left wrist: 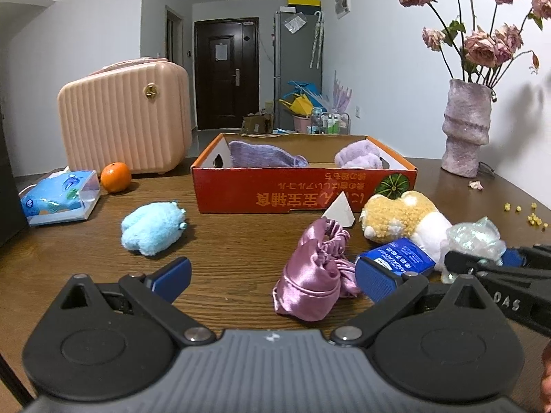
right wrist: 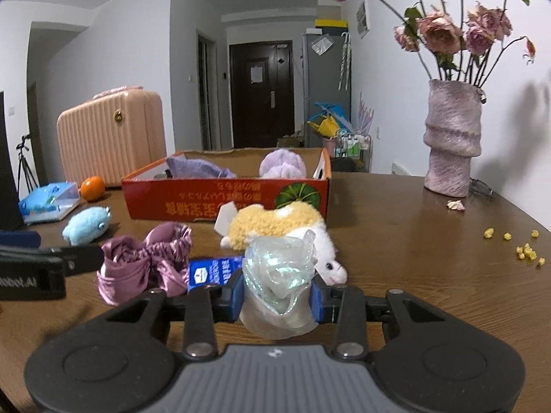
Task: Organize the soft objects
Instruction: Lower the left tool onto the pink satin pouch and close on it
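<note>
Two plush toys on the tabletop [left wrist: 224, 261], one blue [left wrist: 151, 229], one yellow-and-white [left wrist: 403, 220]; two purple soft items in the cardboard box [left wrist: 303, 189]; one orange [left wrist: 115, 177]; one pink suitcase [left wrist: 124, 117]; one vase [left wrist: 466, 127].

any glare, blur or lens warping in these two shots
Left wrist view: fisheye bends the walls and darkens the corners; the pink satin pouch shows soft sheen. Right wrist view: same warping; the iridescent clear toy in the right gripper glints; the vase casts a shadow on the wall.

Bare table [left wrist: 224, 251] between blue plush [left wrist: 151, 227] and pink pouch [left wrist: 313, 275].
</note>
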### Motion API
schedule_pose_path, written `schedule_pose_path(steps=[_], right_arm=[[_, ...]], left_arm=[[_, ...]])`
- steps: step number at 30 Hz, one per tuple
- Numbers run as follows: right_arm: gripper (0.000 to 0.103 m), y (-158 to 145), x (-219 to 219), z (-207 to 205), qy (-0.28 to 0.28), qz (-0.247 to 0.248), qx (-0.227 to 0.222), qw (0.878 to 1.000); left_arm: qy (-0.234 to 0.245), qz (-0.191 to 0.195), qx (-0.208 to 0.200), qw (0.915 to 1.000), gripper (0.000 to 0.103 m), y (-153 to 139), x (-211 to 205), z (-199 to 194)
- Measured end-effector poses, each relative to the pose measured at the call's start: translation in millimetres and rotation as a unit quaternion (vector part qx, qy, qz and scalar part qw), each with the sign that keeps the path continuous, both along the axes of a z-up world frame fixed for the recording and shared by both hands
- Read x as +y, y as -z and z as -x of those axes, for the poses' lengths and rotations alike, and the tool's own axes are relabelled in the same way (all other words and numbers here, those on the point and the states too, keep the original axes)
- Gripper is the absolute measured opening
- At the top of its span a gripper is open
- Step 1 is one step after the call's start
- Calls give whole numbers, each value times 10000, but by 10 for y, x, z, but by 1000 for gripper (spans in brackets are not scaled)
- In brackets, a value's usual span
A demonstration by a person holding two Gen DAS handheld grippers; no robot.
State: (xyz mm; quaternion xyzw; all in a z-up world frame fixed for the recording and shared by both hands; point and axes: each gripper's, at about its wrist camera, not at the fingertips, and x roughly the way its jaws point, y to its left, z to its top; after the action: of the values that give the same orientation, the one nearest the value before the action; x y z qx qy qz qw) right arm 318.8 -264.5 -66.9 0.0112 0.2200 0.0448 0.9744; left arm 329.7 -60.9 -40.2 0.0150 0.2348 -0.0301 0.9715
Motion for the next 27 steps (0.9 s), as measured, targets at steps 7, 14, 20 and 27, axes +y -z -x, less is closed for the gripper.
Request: schedule_pose_path(steps=[7, 14, 20, 27], right_arm=[[36, -41, -99, 21, 172, -91, -103, 9998], [36, -50, -151, 3, 285, -121, -125, 9994], [36, -31, -170, -17, 350, -121, -97, 9993], [36, -2, -159, -39, 380, -98, -32, 9992]], left_arm=[[161, -143, 26, 9998, 103, 28, -108, -95], [279, -228, 136, 9993, 103, 88, -153, -228], [373, -336, 251, 9984, 103, 155, -180, -370], [513, -392, 422, 9970, 103, 228, -188, -521]])
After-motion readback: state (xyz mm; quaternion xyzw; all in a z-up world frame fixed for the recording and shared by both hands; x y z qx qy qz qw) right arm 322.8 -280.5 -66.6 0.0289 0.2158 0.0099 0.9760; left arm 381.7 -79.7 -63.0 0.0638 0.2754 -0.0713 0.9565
